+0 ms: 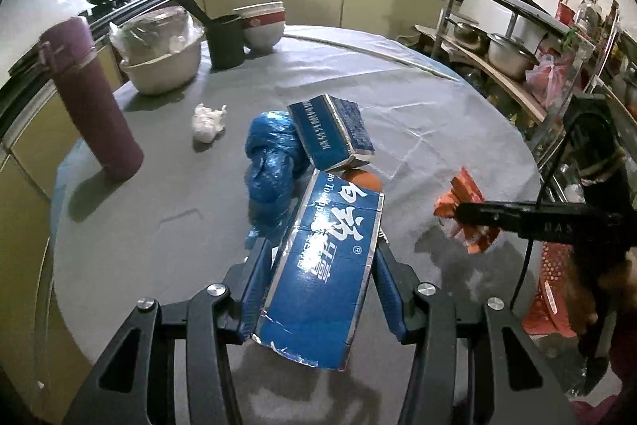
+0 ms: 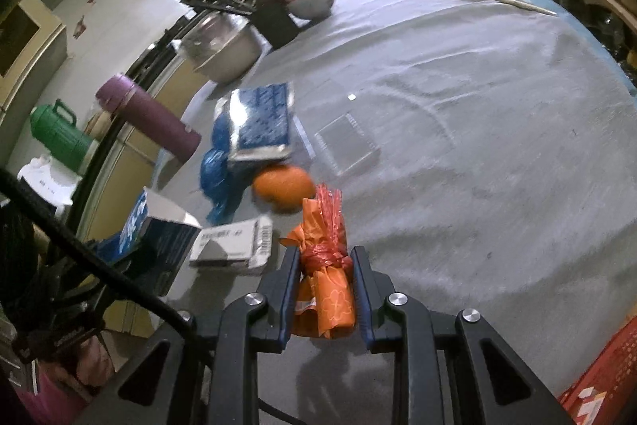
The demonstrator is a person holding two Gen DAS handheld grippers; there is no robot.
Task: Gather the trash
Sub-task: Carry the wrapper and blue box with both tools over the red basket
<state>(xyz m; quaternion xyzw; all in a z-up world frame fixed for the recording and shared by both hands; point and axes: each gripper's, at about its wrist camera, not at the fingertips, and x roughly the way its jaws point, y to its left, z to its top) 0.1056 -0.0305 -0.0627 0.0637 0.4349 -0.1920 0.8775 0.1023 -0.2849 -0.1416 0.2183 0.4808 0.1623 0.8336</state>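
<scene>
Left tongs (image 1: 318, 245) clamp a long blue cardboard toothpaste box (image 1: 318, 265) above the grey-clothed round worktop (image 1: 159, 226); right tongs (image 2: 324, 257) clamp a tied orange plastic bundle (image 2: 324, 277) over it.

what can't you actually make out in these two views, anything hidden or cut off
- Orange fruit: left wrist view shows only a sliver; the blue toothpaste box held by the left gripper covers it.
- Orange wrapper bundle: its lower end is hidden between the right gripper fingers.
- Red basket: cut off by the right wrist view's edge.
- Small white box: label print too small to read.
</scene>
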